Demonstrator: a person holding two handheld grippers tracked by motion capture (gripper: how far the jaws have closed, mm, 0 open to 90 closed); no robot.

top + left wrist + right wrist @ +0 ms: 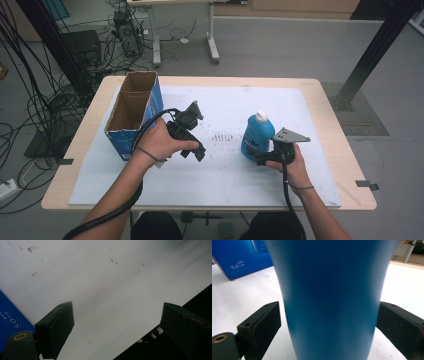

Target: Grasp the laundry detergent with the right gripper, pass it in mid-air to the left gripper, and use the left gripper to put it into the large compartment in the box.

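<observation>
Right gripper: nearest item, at about 4 o'clock on the table, held level in the person's right hand, grey three-cornered plate on top. In the right gripper view its jaws stand either side of the blue bottle; the right pad meets the bottle wall, the left pad shows a thin gap, so whether they press cannot be told.

Blue bottle: upright, white cap, on the white mat at about 3 o'clock of centre, just beyond the right gripper.

Left gripper: at about 9 o'clock of centre in the person's left hand, tilted down toward the mat. Jaws wide apart, nothing between them but bare mat.

Blue cardboard box: open-topped, two compartments, at about 10 o'clock, just left of the left hand; its blue side shows in both gripper views.

Wooden table: carries the mat.
</observation>
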